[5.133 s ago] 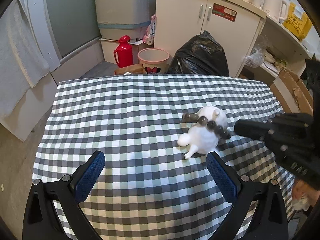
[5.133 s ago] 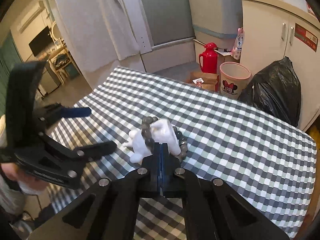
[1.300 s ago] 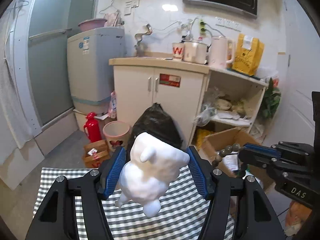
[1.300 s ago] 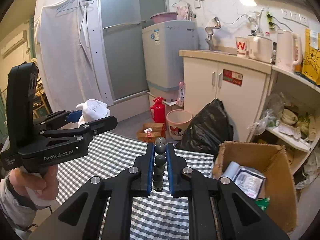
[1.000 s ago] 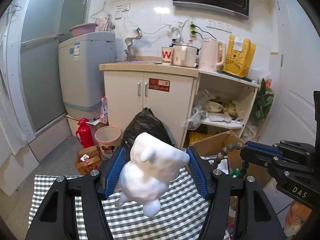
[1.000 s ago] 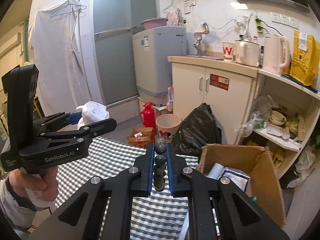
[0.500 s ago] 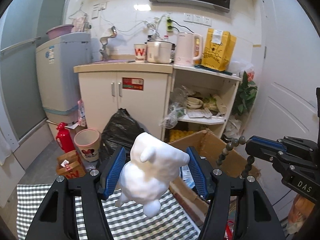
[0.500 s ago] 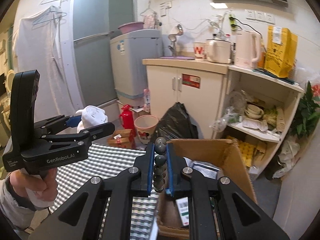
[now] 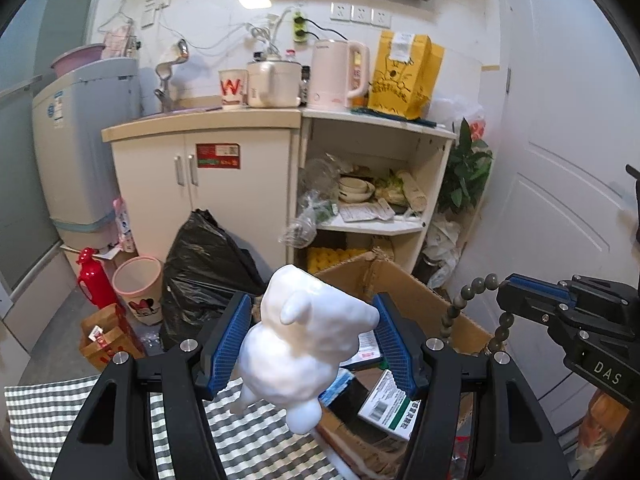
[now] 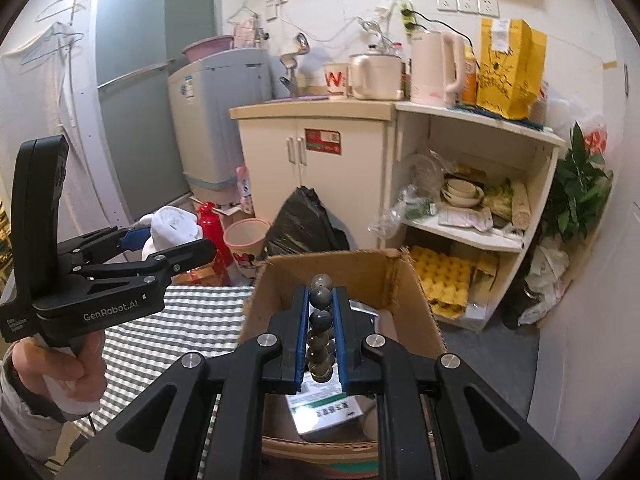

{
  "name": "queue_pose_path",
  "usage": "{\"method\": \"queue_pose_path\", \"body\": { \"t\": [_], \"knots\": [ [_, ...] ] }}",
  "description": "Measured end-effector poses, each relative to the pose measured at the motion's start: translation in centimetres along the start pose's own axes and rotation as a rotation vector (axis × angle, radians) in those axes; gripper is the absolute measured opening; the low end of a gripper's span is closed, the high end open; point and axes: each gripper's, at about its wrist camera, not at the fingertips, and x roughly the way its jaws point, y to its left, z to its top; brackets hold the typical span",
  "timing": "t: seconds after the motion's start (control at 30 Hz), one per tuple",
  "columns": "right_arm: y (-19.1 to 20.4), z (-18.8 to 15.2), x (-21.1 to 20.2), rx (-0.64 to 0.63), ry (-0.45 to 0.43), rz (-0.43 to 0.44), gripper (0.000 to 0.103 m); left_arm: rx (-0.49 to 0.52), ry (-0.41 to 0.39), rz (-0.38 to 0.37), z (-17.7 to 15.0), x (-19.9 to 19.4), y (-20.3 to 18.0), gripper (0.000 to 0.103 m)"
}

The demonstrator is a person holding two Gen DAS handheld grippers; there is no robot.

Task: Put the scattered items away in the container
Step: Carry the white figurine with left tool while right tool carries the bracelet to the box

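My left gripper [image 9: 312,332] is closed on a white figurine [image 9: 304,340], its blue pads pressed against both sides of the body. The figurine hangs in the air over the near corner of the open cardboard box [image 9: 416,300], above the edge of the checked tablecloth [image 9: 40,412].

My right gripper [image 10: 322,316] is nearly closed, pinching a string of grey beads [image 10: 320,320] that stands in a column between its blue pads. It is raised over the box [image 10: 420,292].

Left wrist view: the figurine fills the centre and hides much of the box; the beads [image 9: 472,292] appear as a loose loop dangling from the tip of the right gripper [image 9: 516,296] at the right edge, over the far side of the box. Only here can the loop shape be seen.

Right wrist view: the inside of the box is open to sight, with a green-and-white packet [image 10: 328,404] lying on its floor. Only here do I see my own hand [image 10: 60,368] wrapped around the left tool's handle, with the left gripper [image 10: 168,240] to the left of the box and the figurine [image 10: 172,224] showing as a white lump between its fingers.

Both views show the black rubbish bag [image 9: 204,264] and the pink bin [image 9: 138,284] on the floor behind the box.
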Motion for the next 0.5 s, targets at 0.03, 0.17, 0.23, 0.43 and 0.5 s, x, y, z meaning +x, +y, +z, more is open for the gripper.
{"method": "queue_pose_path", "body": {
  "t": [0.03, 0.17, 0.23, 0.43, 0.5],
  "knots": [
    [-0.3, -0.1, 0.3, 0.003, 0.005, -0.003, 0.011, 0.004, 0.006, -0.002, 0.0, 0.5, -0.3, 0.064],
    [-1.7, -0.5, 1.7, 0.016, 0.030, -0.012, 0.011, 0.013, 0.037, -0.016, -0.1, 2.6, -1.1, 0.064],
    [-2.2, -0.8, 2.6, 0.024, 0.051, -0.013, 0.011, 0.017, 0.065, -0.025, -0.3, 3.9, -1.4, 0.064],
    [-3.5, -2.1, 6.2, 0.042, 0.142, -0.014, 0.011, 0.027, 0.157, -0.039, -1.3, 8.1, -2.1, 0.064],
    [-4.0, -2.6, 7.3, 0.051, 0.170, -0.012, 0.011, 0.033, 0.187, -0.045, -1.6, 9.5, -2.3, 0.064]
  ]
}}
